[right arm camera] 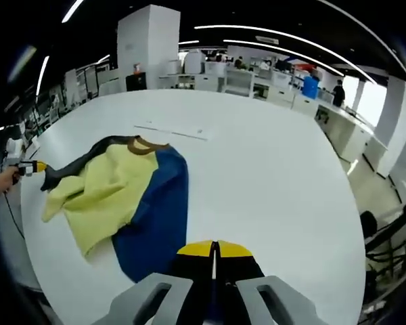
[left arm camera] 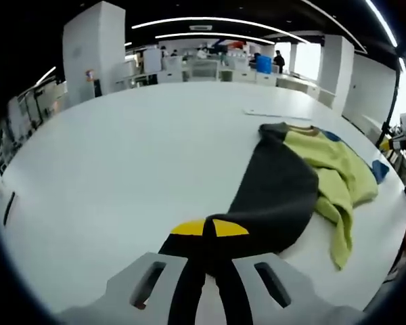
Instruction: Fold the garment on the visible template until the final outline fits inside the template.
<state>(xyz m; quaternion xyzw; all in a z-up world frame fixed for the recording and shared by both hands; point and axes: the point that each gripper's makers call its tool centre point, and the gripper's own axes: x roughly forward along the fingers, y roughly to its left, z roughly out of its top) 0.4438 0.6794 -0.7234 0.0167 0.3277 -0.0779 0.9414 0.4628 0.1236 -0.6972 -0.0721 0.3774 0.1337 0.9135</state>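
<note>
Garment [left arm camera: 304,176] [right arm camera: 132,193]: one top in three colours, a yellow-green body between a dark grey part and a blue part, brown collar at the neck. Lies rumpled and partly folded on a white table [left arm camera: 122,169] [right arm camera: 271,176]. In the left gripper view, grey part stretched out from the heap toward the camera, its end pinched between the jaws; yellow-green body bunched just beyond, blue edge peeking out behind. In the right gripper view, blue part drawn toward the camera and pinched likewise; grey part trailing off at the far side. Thin pale outline, maybe the template [right arm camera: 170,131] [left arm camera: 277,114], just past the collar.
</note>
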